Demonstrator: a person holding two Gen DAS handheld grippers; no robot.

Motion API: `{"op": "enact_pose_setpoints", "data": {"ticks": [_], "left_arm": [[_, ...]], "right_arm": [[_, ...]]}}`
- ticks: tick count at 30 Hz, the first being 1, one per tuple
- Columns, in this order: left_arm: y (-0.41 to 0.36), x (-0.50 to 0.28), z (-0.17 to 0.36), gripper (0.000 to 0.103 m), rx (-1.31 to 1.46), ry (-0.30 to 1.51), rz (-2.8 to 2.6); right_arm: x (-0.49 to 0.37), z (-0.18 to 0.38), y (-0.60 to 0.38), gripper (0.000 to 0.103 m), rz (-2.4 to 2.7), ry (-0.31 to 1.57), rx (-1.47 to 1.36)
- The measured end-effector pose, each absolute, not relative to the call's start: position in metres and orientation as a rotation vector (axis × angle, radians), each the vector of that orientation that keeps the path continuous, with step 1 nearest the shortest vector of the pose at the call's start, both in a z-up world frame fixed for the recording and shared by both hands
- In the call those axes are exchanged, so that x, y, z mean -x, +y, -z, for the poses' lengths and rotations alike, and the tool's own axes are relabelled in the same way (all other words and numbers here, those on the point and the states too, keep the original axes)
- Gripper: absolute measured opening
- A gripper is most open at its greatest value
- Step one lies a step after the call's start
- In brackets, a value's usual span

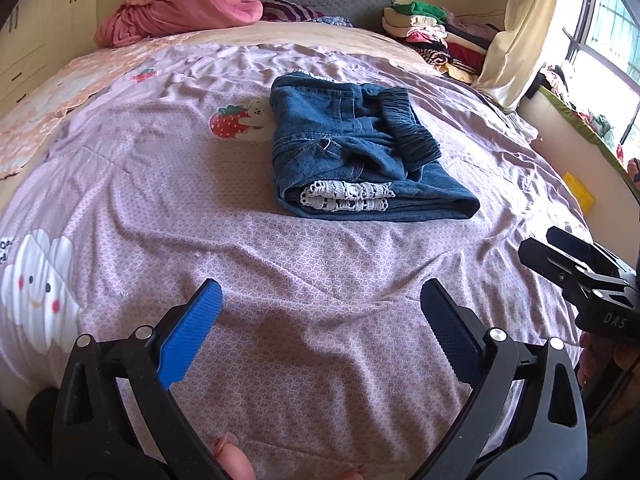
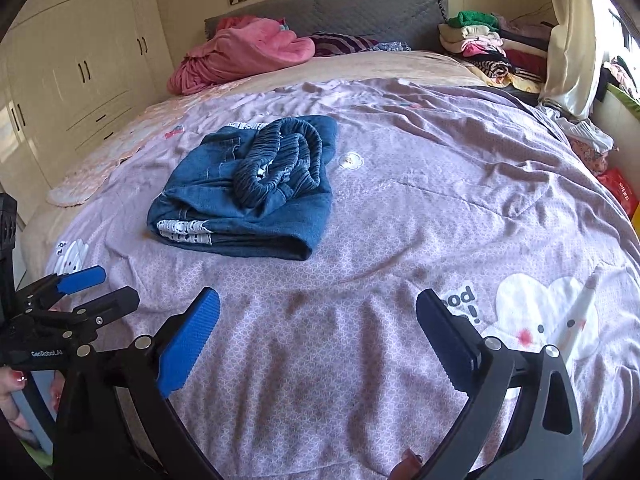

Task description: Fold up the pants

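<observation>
left wrist view: the left gripper [image 1: 320, 320] hovers with jaws wide and empty, near the folded denim pants [image 1: 360, 152] mid-bed on the lilac quilt [image 1: 160, 208].

right wrist view: the right gripper [image 2: 318, 328] is also wide and empty; the elastic waistband [image 2: 280, 164] bunches on top, so tuck it flat.

I can't see the pants' [image 1: 360, 148] legs, tucked inside the fold. My right gripper [image 1: 560, 256] runs off the left camera's edge. The clothes pile [image 2: 488, 48] is too small to sort.
</observation>
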State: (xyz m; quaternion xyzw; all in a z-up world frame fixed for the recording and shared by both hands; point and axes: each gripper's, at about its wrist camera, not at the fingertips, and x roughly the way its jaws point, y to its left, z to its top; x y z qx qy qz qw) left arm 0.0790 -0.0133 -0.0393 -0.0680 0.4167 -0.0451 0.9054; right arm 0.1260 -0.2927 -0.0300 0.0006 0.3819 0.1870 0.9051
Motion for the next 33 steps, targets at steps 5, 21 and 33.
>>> {"op": "enact_pose_setpoints", "data": {"ticks": [5, 21, 33], "left_arm": [[-0.0132, -0.0783, 0.0394, 0.093, 0.142, 0.86, 0.09], [-0.0112, -0.0734, 0.0355, 0.093, 0.14, 0.856, 0.081], [-0.0103, -0.0735, 0.0348, 0.093, 0.142, 0.856, 0.082]], "right_arm": [[-0.1243, 0.0271, -0.295, 0.098, -0.382, 0.785, -0.01], [-0.1222, 0.0244, -0.2978, 0.098, -0.374, 0.786, -0.011], [-0.1223, 0.0231, -0.2961, 0.098, -0.381, 0.786, -0.009]]}}
